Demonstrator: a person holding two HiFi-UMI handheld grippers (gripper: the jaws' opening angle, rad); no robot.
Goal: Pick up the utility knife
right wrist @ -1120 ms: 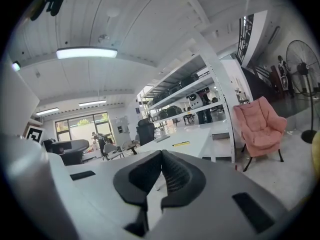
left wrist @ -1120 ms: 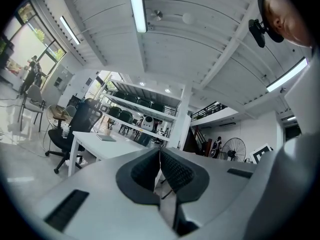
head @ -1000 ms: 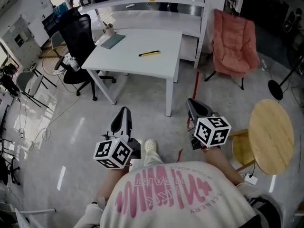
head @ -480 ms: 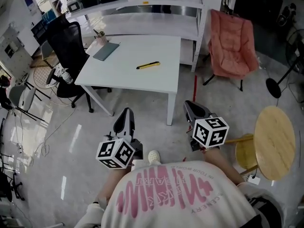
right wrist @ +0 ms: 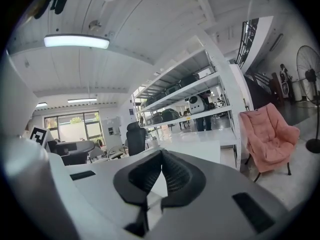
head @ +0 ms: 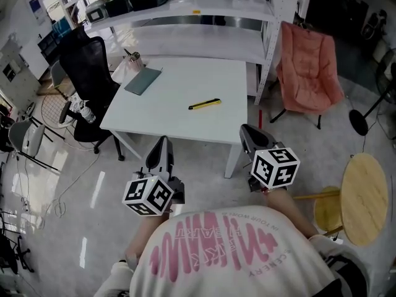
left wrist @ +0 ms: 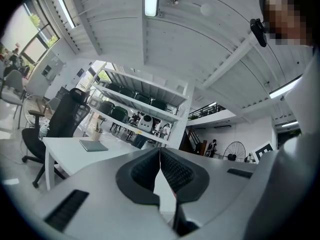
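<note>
Tabletop sits closer than 1 second ago — person has walked both grippers up to its near edge. Utility knife lies untouched mid-tabletop, ahead of both. Left hand-held gripper and right hand-held gripper are closed and empty. Approach nearly done — jaws must part before any reach.

I count one white table. On the table lie one yellow utility knife, one grey notebook and one small cup. There are two chairs: one black office chair left of the table and one pink folding chair right of it. There are two tongs at the table's near edge, the left tongs and the right tongs, each bearing one marker cube.
</note>
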